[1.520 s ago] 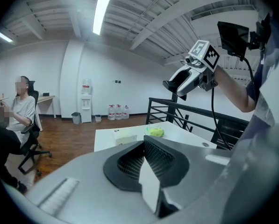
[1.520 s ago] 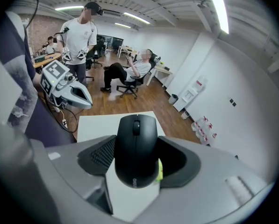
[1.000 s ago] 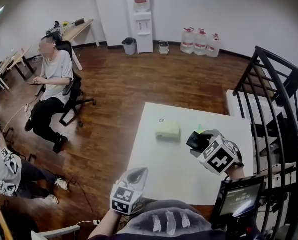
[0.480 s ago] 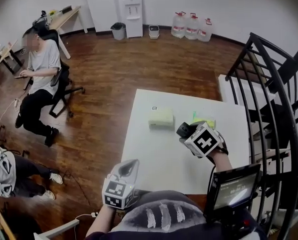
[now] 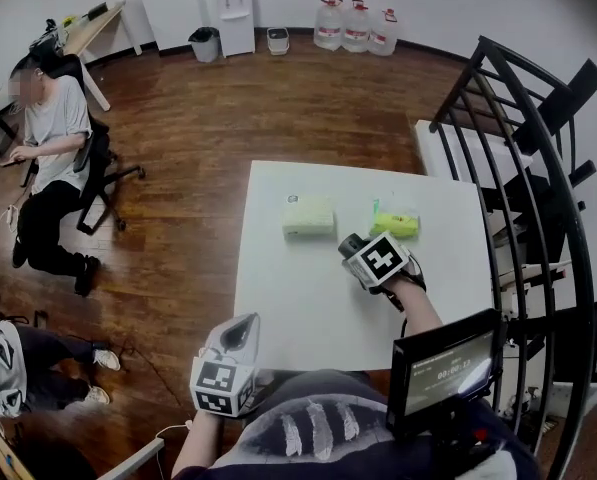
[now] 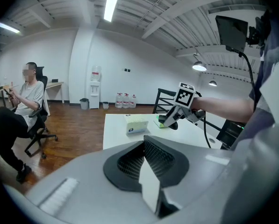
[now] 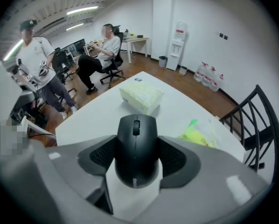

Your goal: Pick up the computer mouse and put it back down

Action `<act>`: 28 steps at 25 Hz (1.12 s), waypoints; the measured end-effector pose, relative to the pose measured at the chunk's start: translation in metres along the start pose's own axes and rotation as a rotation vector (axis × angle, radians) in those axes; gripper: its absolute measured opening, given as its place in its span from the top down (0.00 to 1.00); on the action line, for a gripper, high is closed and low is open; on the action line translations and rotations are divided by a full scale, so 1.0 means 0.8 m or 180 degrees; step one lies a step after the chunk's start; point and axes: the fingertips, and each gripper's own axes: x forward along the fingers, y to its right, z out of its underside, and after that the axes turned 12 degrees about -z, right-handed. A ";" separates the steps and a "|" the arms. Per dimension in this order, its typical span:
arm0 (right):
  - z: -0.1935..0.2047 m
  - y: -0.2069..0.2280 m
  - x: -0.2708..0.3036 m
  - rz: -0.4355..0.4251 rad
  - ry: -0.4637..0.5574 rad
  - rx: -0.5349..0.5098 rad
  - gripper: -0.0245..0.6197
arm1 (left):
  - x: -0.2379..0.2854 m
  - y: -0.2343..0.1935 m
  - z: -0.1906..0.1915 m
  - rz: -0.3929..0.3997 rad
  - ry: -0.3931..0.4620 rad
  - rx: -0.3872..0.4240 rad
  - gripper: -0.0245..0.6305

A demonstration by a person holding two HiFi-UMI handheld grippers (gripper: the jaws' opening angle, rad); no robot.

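A black computer mouse (image 7: 136, 139) sits between the pads of my right gripper (image 7: 137, 158), which is shut on its sides and points steeply down. In the head view this gripper (image 5: 358, 251) hangs low over the white table (image 5: 288, 298), right of middle, with the mouse (image 5: 351, 245) at its tip. In the left gripper view the mouse (image 6: 169, 123) hovers close to the tabletop; whether it touches is unclear. My left gripper (image 5: 240, 333) hangs off the table's near left edge, its pads (image 6: 158, 155) shut on nothing.
A pale green tissue pack (image 5: 308, 215) and a bright green packet (image 5: 394, 224) lie on the far half of the table. A black railing (image 5: 518, 148) stands to the right. A screen (image 5: 443, 373) is mounted near my right forearm. A person (image 5: 48, 128) sits far left.
My right gripper has come down toward the table with the mouse still in it, rolling as it sank. My left gripper has dropped a little.
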 end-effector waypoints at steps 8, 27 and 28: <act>0.043 0.048 0.037 0.0105 0.0090 0.0641 0.51 | 0.002 0.009 0.004 -0.0020 -0.0093 -0.0026 0.94; 0.082 0.067 0.099 0.0292 -0.0021 0.1092 0.51 | -0.020 -0.014 0.022 -0.0143 -0.0174 -0.0038 0.94; 0.083 0.067 0.102 0.0286 -0.0023 0.1087 0.51 | -0.020 -0.014 0.020 -0.0149 -0.0174 -0.0035 0.94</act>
